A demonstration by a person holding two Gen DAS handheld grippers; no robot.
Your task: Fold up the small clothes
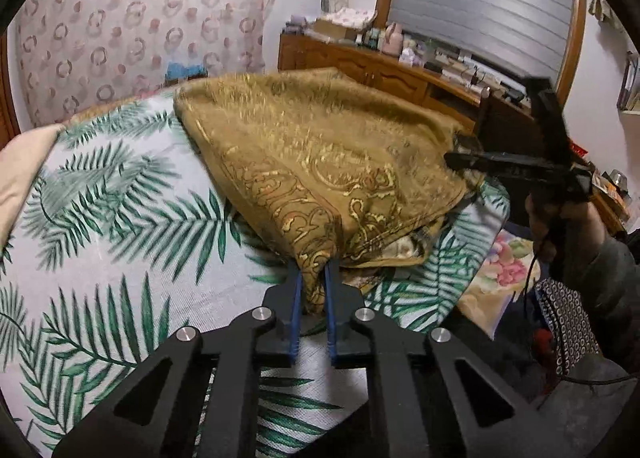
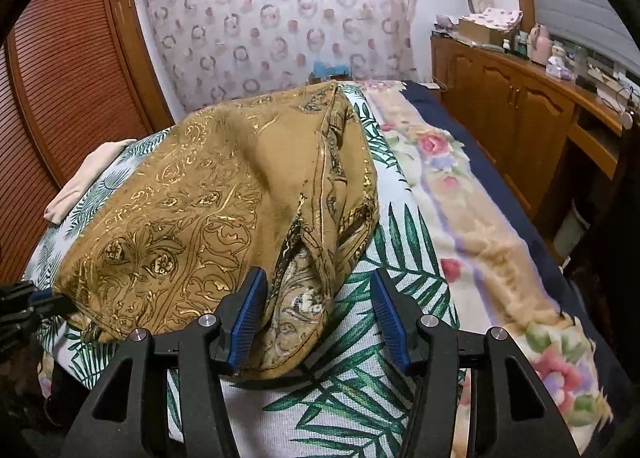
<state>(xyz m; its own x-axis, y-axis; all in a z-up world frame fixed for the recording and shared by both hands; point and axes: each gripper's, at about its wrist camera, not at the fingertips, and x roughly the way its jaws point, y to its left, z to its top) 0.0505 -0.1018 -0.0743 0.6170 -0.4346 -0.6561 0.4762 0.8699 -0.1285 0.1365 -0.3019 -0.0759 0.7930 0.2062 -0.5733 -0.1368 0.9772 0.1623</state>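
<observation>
A bed covered with a white sheet printed with green palm fronds (image 1: 120, 193) fills most of both views, and beside that sheet, toward a long brown wooden cabinet (image 2: 516, 109) cluttered with small items, lies a cream blanket with pink roses (image 2: 472, 217) over a dark blue cover (image 2: 500, 173). Behind the bed hangs a sheer curtain patterned with pink rings and dots (image 1: 132, 13), and the right wrist view shows a reddish-brown louvred wooden door (image 2: 60, 77) on the far side. On the palm sheet rests the mustard-brown cloth with gold ornamental printing (image 1: 320, 145), loosely doubled over itself so that 1 layer lies on another, with a paler patterned underside showing at its near edge in the right wrist view. A folded beige fabric (image 2: 88, 173) sits at the sheet's far edge, apart from the brown cloth. The left gripper (image 1: 312, 278), black with blue pads, has its 2 fingers pressed together on a bunched corner of the brown cloth, which rises from the pads up into the rest of the fabric. The right gripper (image 2: 320, 298) stands with its 2 blue-padded fingers spread wide apart; the cloth's near edge lies between them, against the left pad only, and nothing is clamped. In the left wrist view that gripper shows at the cloth's opposite corner, blurred, held by the person's hand (image 1: 560, 225).
</observation>
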